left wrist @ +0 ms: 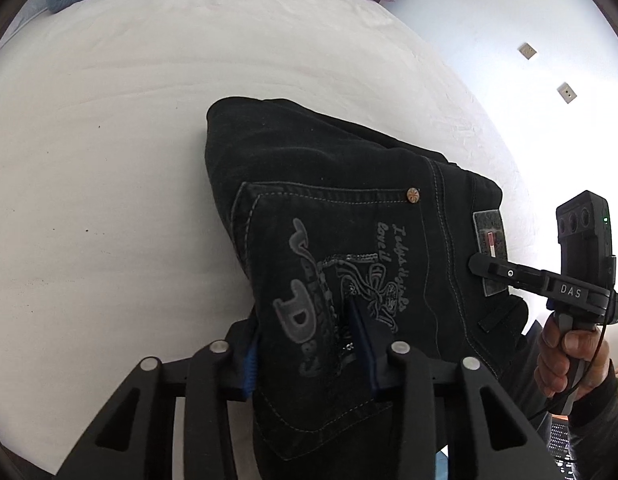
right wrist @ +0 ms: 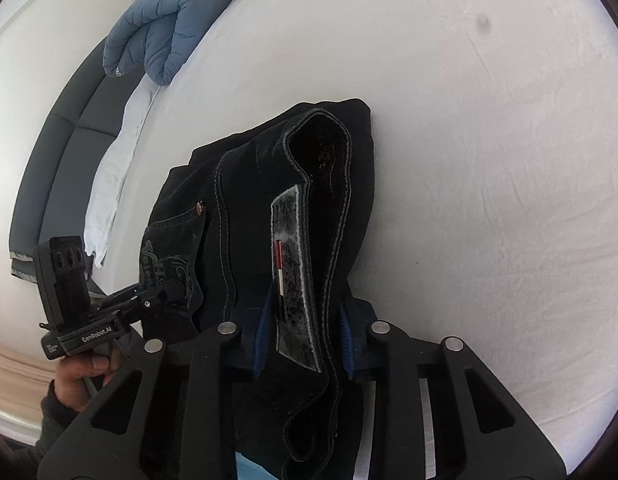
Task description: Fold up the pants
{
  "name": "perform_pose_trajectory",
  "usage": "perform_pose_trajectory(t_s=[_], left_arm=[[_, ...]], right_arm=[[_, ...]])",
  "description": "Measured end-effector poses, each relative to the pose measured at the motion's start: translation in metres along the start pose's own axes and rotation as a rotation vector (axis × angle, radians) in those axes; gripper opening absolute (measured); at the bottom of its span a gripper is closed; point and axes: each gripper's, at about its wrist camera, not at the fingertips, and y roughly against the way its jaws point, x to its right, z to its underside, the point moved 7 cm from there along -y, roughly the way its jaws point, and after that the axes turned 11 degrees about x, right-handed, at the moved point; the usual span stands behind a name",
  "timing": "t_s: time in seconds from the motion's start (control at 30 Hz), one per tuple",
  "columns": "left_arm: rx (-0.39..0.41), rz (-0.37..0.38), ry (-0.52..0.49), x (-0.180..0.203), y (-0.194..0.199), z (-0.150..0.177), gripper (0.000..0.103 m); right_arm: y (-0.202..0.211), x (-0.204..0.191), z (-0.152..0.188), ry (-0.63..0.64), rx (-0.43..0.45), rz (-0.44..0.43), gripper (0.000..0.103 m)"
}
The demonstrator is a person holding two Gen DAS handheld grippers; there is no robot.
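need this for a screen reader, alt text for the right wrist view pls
The right gripper pinches the waistband of black jeans lying on a white bed. At lower left a hand holds the left gripper at the back pocket.

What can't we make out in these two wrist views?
- Black jeans: legs out of sight, folded under in both views; near end cut off by the frame bottom.
- Left tool pad contact: hidden by denim, left wrist view.
- Waistband patch lettering: too blurred, right wrist view.
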Motion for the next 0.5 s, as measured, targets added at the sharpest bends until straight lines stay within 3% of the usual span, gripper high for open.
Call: perform_pose_trajectory(t_s=[0.17, 0.33, 0.5], left_arm=[[0.017, -0.04, -0.044, 0.006, 0.008, -0.004, 0.023], [0.053, -0.019, -0.005, 0.008, 0.021, -0.009, 0.02], [0.105, -0.016, -0.041, 0.017, 0.044, -0.026, 0.019]], right_arm=[[0.012, -0.016, 0.001, 0.12, 0.043, 0.051, 0.017], [0.029, -0.037, -0.001, 0.212, 0.098, 0.073, 0.015], [0.048, -0.057, -0.01, 0.275, 0.142, 0.06, 0.015]])
